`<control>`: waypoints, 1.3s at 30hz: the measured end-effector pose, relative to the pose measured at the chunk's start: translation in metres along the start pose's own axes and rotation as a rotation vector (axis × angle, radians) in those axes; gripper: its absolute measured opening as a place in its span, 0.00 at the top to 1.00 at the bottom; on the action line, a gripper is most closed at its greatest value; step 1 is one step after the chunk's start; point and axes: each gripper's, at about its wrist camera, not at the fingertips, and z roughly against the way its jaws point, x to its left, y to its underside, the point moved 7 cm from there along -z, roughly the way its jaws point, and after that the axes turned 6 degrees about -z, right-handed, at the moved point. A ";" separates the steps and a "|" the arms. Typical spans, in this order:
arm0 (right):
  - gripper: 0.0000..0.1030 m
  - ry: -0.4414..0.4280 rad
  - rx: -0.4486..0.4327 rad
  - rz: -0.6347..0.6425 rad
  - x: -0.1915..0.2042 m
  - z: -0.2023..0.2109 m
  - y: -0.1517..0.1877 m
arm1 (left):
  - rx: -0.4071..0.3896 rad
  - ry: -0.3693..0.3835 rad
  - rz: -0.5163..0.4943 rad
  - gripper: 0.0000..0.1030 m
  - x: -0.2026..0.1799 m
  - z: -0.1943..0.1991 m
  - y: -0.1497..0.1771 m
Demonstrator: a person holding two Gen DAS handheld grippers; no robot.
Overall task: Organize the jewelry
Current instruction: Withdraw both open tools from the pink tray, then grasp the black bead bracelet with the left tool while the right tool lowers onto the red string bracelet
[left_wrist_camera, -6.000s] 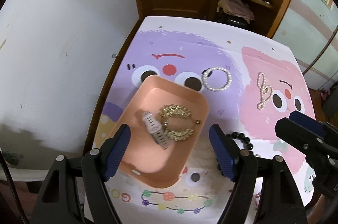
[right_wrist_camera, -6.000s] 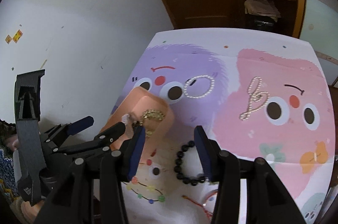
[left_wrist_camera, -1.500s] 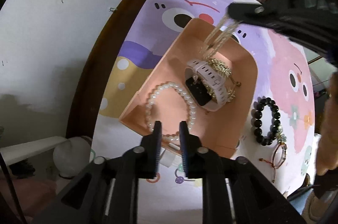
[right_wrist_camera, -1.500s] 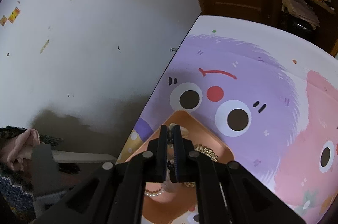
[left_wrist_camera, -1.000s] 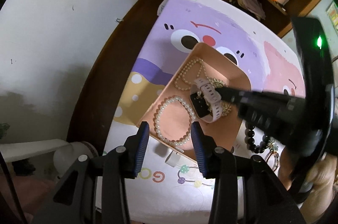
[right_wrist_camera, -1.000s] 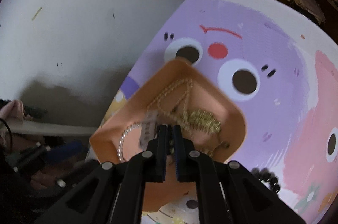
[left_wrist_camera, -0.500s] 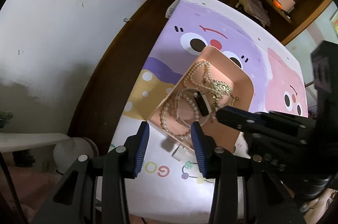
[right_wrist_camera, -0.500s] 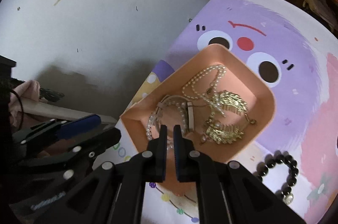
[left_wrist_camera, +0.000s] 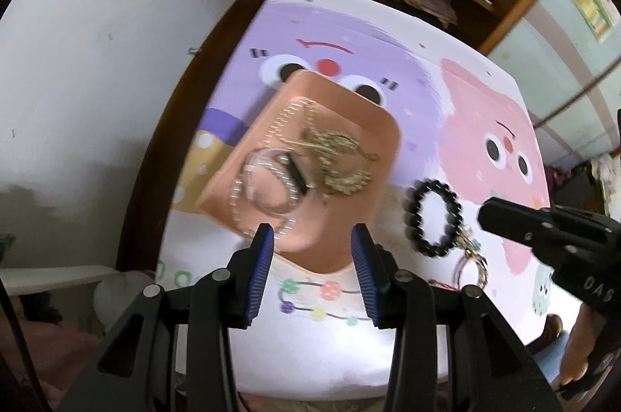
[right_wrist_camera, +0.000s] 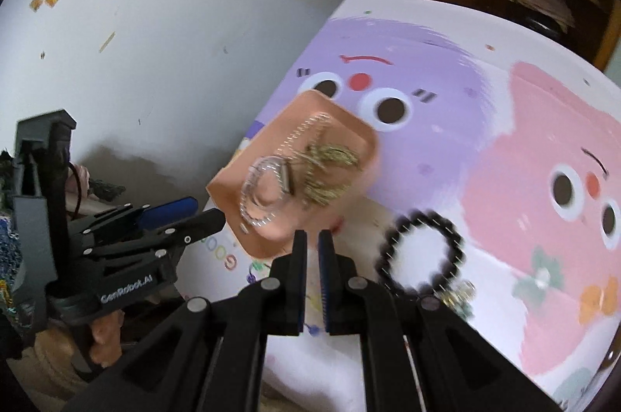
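Your left gripper hovers with jaws wide over the near edge of the peach tray, which holds what look like pearl strands, a watch and gold chain. Your right gripper is nearly closed, empty. The black bead bracelet lies right of the tray on the cartoon mat.

Left claw spread wide; right claw nearly closed, empty.
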 end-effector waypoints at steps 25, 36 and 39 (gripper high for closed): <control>0.68 0.243 0.070 -0.153 -0.142 -0.023 0.102 | 0.164 0.086 -0.171 0.48 -0.126 -0.075 0.021; 0.91 0.306 0.048 -0.085 -0.144 -0.035 0.101 | 0.224 0.035 -0.044 0.49 -0.117 -0.120 -0.004; 0.91 0.297 0.043 -0.098 -0.148 -0.031 0.105 | 0.238 0.019 -0.032 0.49 -0.117 -0.128 -0.005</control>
